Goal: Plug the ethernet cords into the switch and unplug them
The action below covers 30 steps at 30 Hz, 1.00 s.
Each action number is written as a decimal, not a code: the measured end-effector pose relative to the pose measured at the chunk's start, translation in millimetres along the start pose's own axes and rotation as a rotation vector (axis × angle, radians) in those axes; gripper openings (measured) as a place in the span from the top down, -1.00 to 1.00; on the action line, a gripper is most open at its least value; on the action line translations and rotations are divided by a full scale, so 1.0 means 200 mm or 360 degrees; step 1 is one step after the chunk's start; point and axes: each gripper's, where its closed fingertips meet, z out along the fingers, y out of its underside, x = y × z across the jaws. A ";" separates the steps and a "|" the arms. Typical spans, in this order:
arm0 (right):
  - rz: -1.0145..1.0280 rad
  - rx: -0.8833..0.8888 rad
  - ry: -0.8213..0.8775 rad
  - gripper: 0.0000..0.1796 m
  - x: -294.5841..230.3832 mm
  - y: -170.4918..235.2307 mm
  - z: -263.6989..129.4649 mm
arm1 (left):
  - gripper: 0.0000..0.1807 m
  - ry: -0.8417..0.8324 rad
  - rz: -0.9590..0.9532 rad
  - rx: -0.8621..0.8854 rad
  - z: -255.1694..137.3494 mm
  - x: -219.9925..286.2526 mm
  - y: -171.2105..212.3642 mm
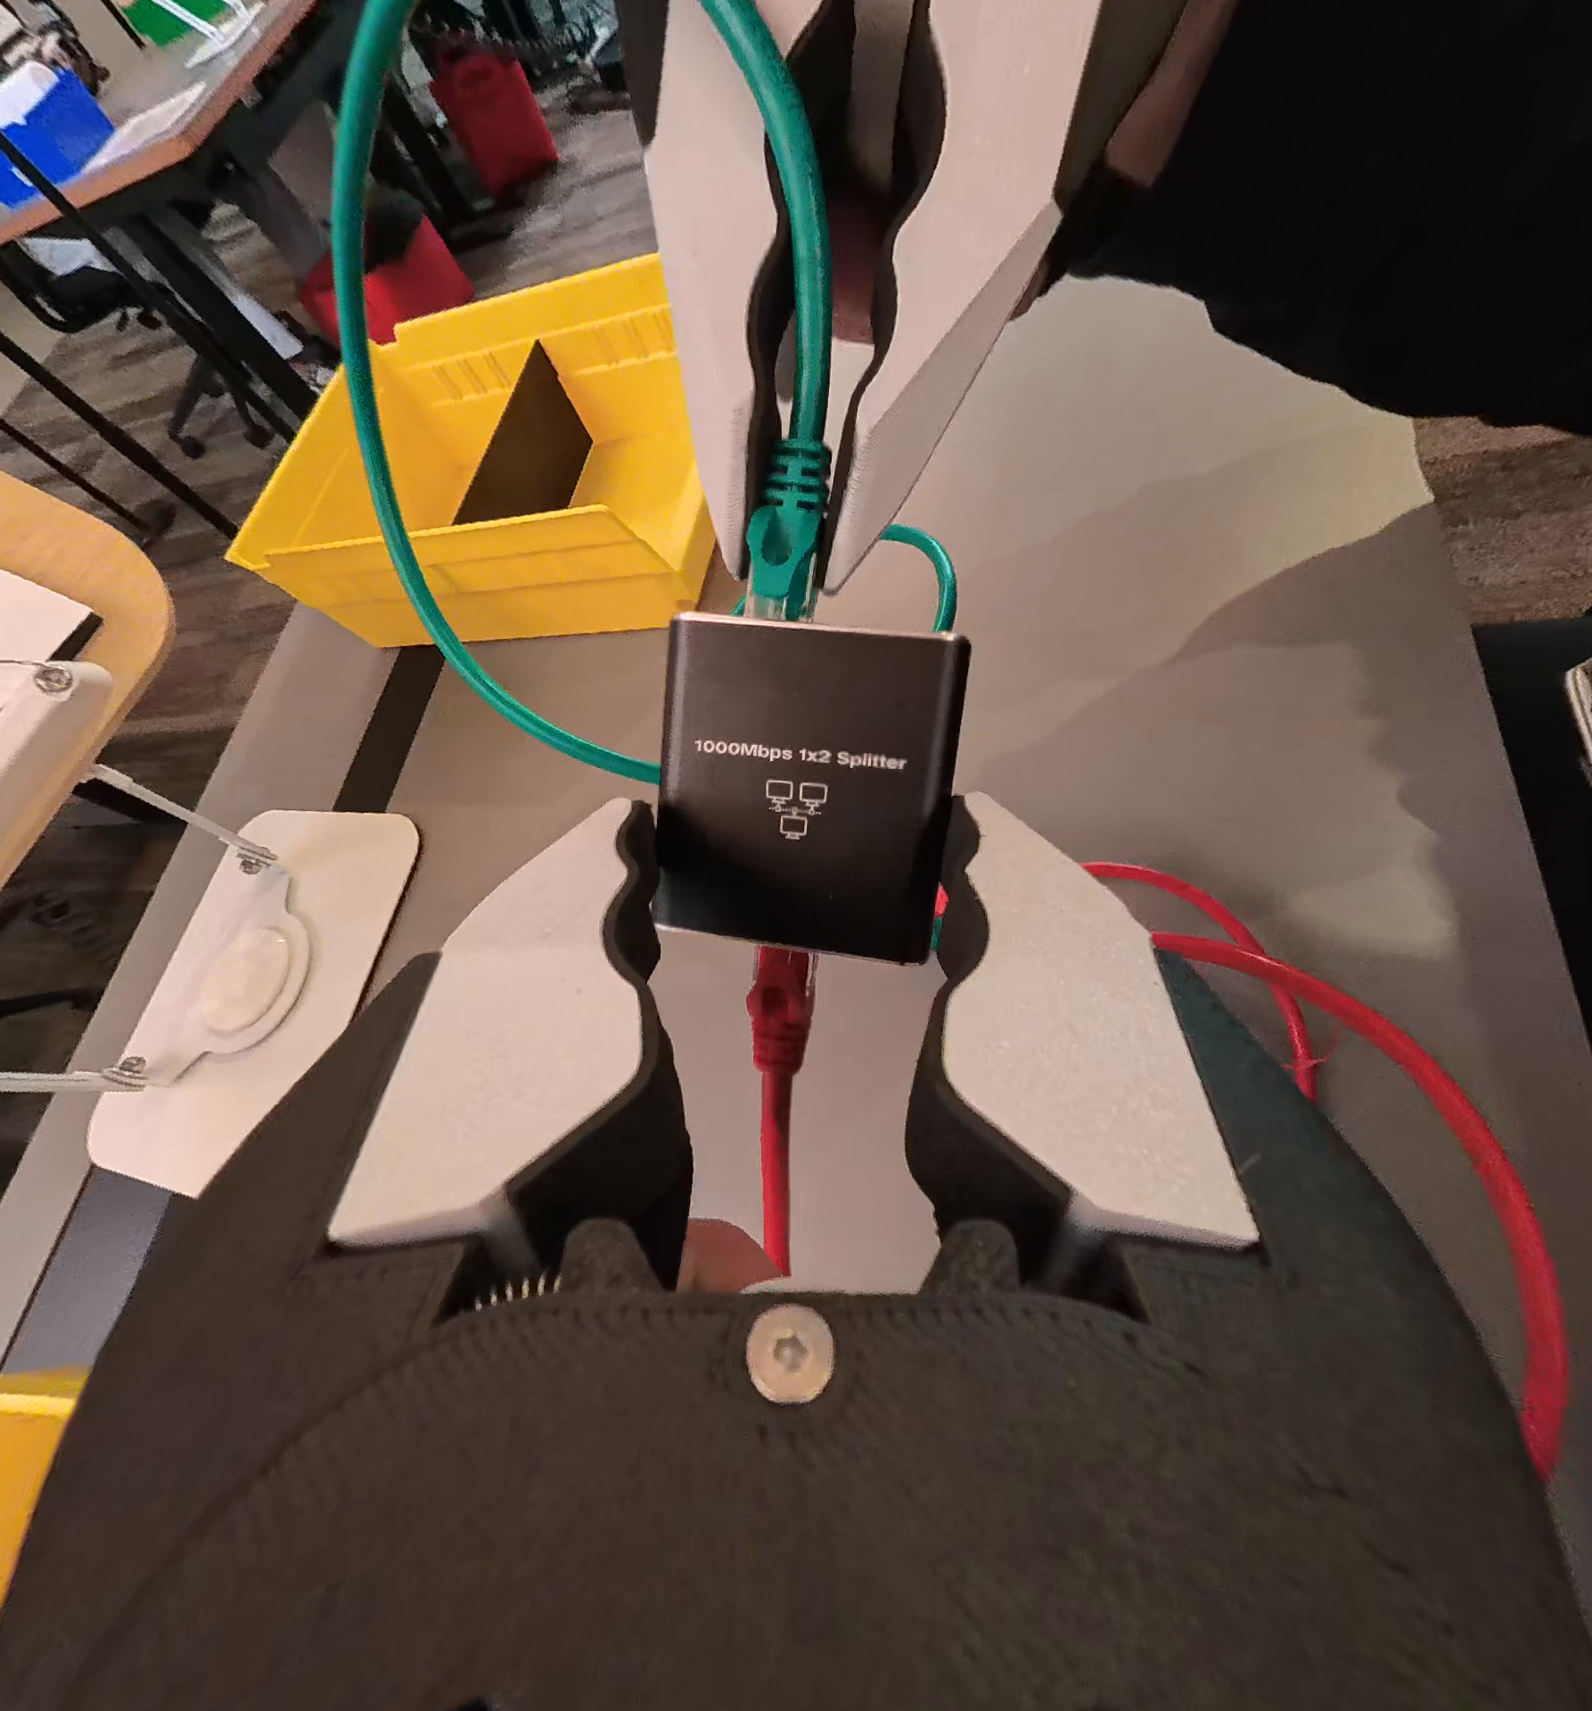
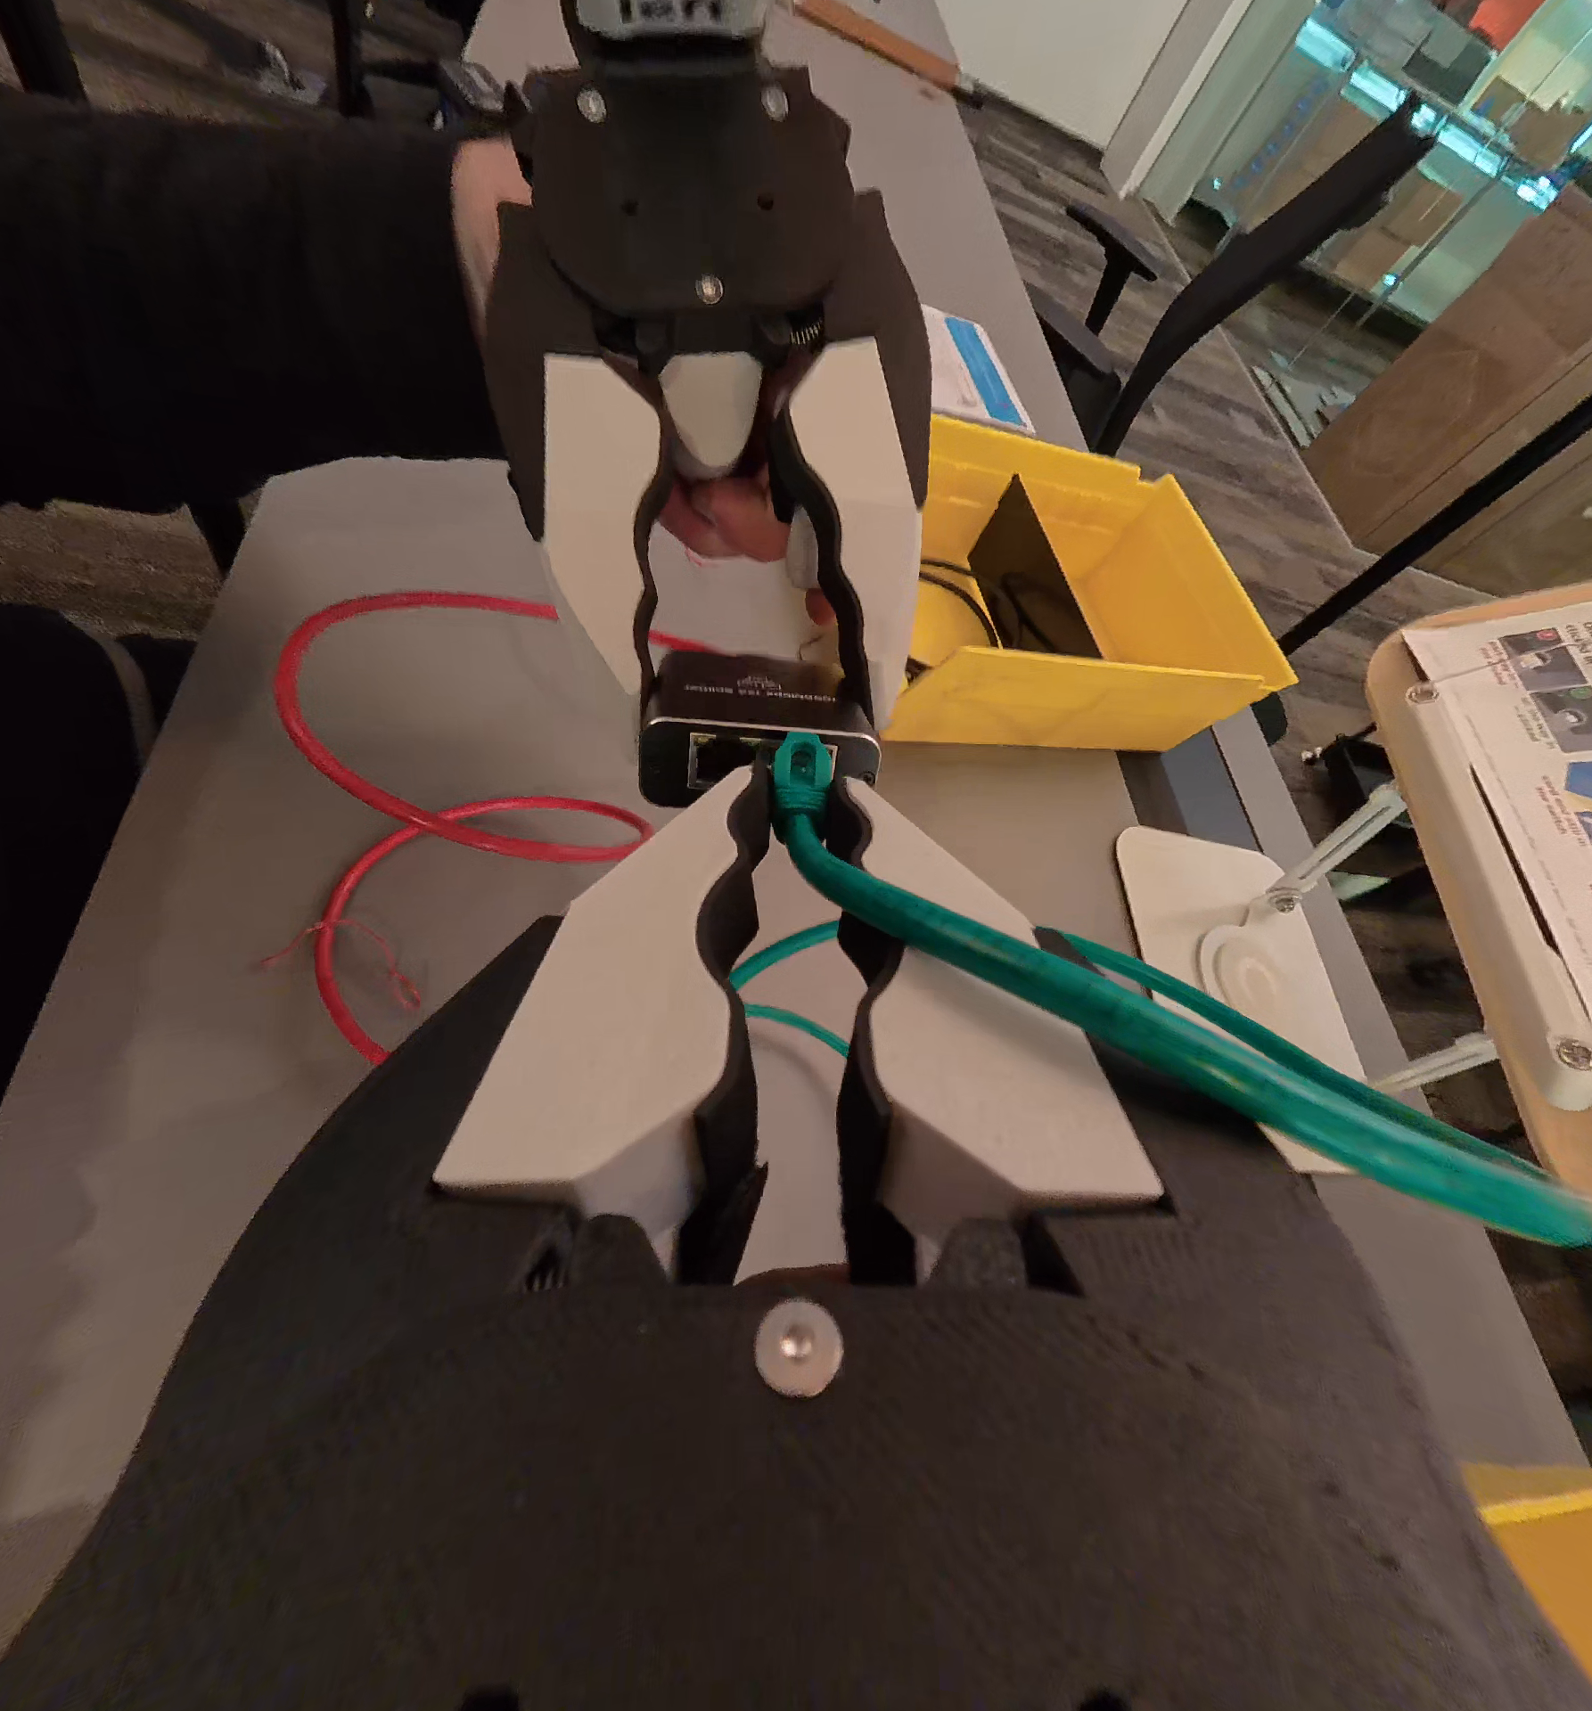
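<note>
The switch [image 1: 811, 787] is a small black box with white print, held above the grey table. My left gripper [image 1: 797, 880] is shut on its near end. A red cord's plug [image 1: 781, 1005] sits in the port on that near side, between my fingers. My right gripper [image 1: 785, 574] comes from the far side, shut on the green cord's plug [image 1: 788, 528] at the switch's far face. In the right wrist view my right gripper [image 2: 802, 787] holds the green plug [image 2: 803, 768] in the right port of the switch [image 2: 755, 731]; the left port is empty. The left gripper [image 2: 755, 676] grips the switch behind.
A yellow bin [image 1: 496, 481] stands on the table beyond the switch; it also shows in the right wrist view [image 2: 1098, 611]. A white stand base [image 1: 246, 972] with a paper sheet holder [image 2: 1533, 833] sits at one side. The red cord [image 2: 385, 805] loops on the table [image 2: 172, 1157]. The grippers' ends are close to 4 centimeters from one another.
</note>
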 end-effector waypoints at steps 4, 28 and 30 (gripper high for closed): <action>0.0003 0.0000 0.0006 0.89 0.01 0.01 -0.01 | 0.38 -0.0022 0.0026 0.0034 -0.01 0.00 -0.04; -0.0018 0.0089 -0.0038 0.89 -0.01 -0.02 -0.06 | 0.40 -0.0062 0.0124 0.0070 0.08 0.03 -0.10; -0.0001 0.0079 -0.0036 0.89 0.00 0.00 -0.07 | 0.40 -0.0082 0.0127 0.0069 0.07 0.03 -0.11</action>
